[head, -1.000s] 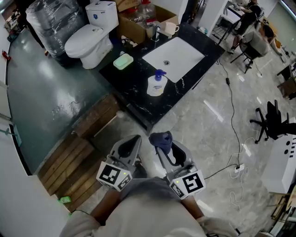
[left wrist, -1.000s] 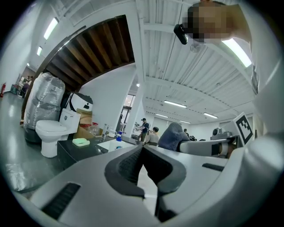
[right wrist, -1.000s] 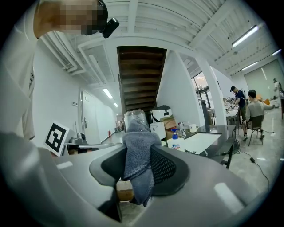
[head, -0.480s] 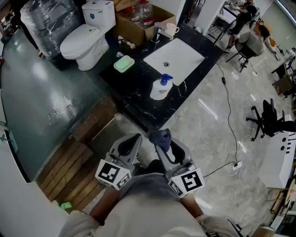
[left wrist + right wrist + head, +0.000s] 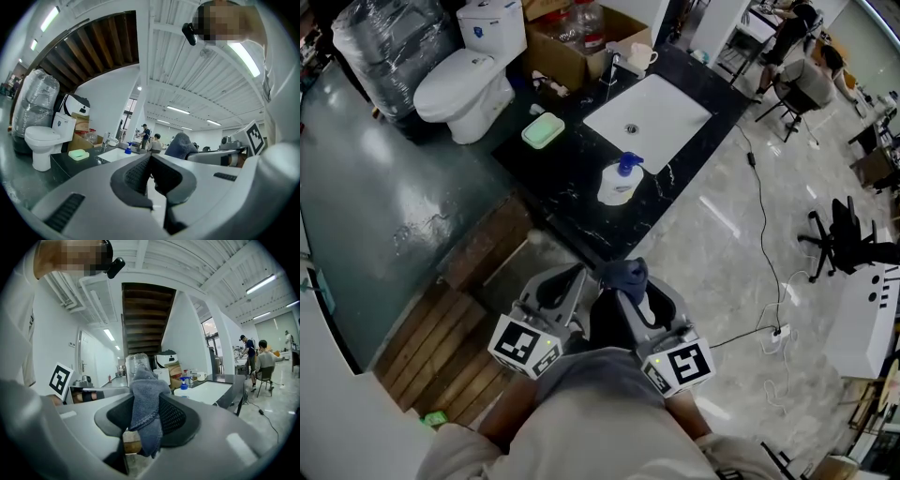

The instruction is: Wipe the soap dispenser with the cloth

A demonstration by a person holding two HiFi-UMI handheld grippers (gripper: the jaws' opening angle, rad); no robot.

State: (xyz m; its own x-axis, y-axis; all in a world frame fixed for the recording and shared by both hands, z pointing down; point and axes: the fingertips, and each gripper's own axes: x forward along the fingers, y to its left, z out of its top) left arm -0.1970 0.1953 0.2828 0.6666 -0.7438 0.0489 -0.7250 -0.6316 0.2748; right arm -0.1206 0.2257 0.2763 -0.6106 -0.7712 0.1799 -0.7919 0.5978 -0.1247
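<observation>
Our right tool (image 5: 144, 417) is clamped on a soft grey knit cloth (image 5: 624, 273) that bunches above its tips. Our left tool (image 5: 151, 164) is closed on nothing. The soap dispenser (image 5: 619, 180), a squat white bottle with a blue pump, stands well ahead of both tools on the glossy black veined counter (image 5: 572, 178). We judge it best to close in, brace the light bottle with the left tool, and press the cloth's loose fold around its rounded body.

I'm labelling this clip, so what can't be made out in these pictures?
Soap dispenser: its label, too small in every view.
Cloth: its full extent, bunched between the jaws, right gripper view.
Cardboard box: its far side, cut by head view's top edge.
</observation>
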